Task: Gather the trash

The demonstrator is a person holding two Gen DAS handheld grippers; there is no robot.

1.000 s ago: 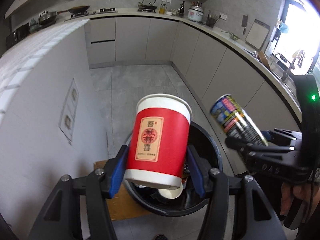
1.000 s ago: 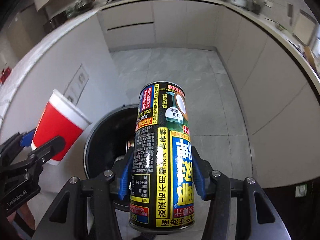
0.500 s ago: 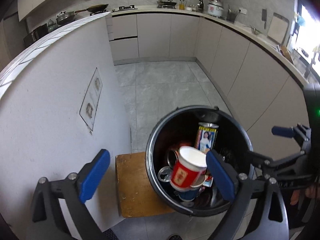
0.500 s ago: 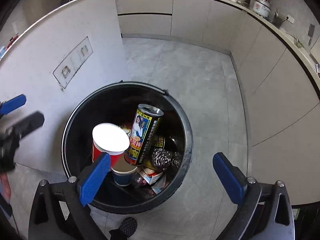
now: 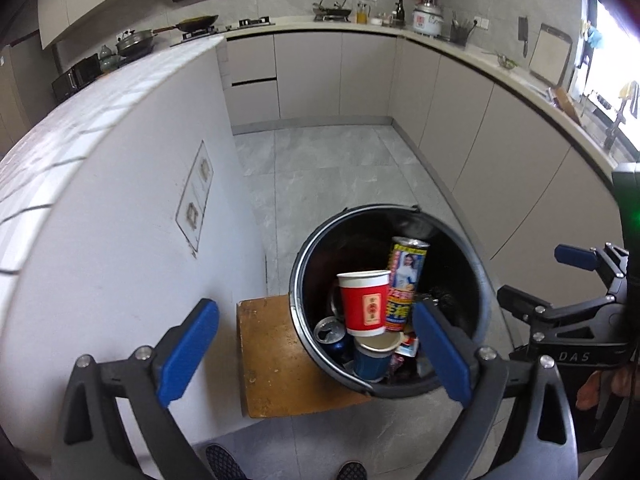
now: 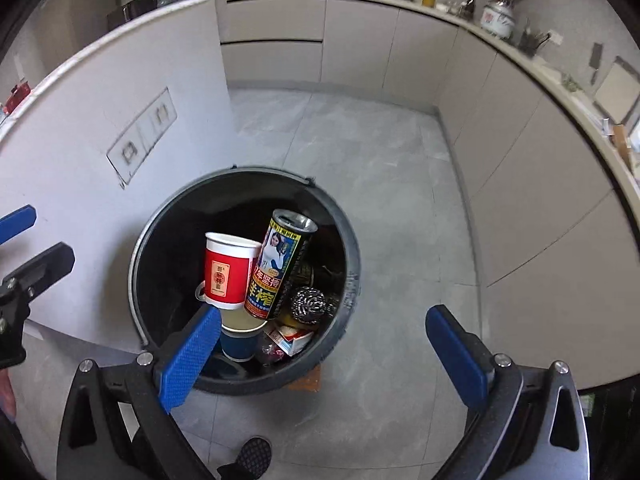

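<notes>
A round black trash bin [image 5: 482, 280] [image 6: 352, 280] stands on the floor. In it a red paper cup [image 5: 364, 303] [image 6: 228, 272] stands upright on a blue cup [image 5: 370, 360] [image 6: 238, 346]. A tall printed can [image 5: 405, 280] [image 6: 280, 264] leans beside it, with a steel scourer [image 6: 308, 300] and other trash. My left gripper [image 5: 316, 352] is open and empty above the bin's left rim. My right gripper [image 6: 324, 356] is open and empty above the bin's front; it also shows in the left wrist view [image 5: 560, 280].
A wooden stool [image 5: 276, 360] stands left of the bin against the white island wall [image 5: 120, 240] [image 6: 100, 140]. Grey cabinets [image 5: 500, 140] [image 6: 520, 160] run along the right and back. A shoe [image 6: 252, 456] is on the tiled floor [image 6: 380, 160] below the bin.
Both grippers opened and dropped the red cup and the can into the bin, where they settled upright. Both grippers have since pulled back and up a little.
</notes>
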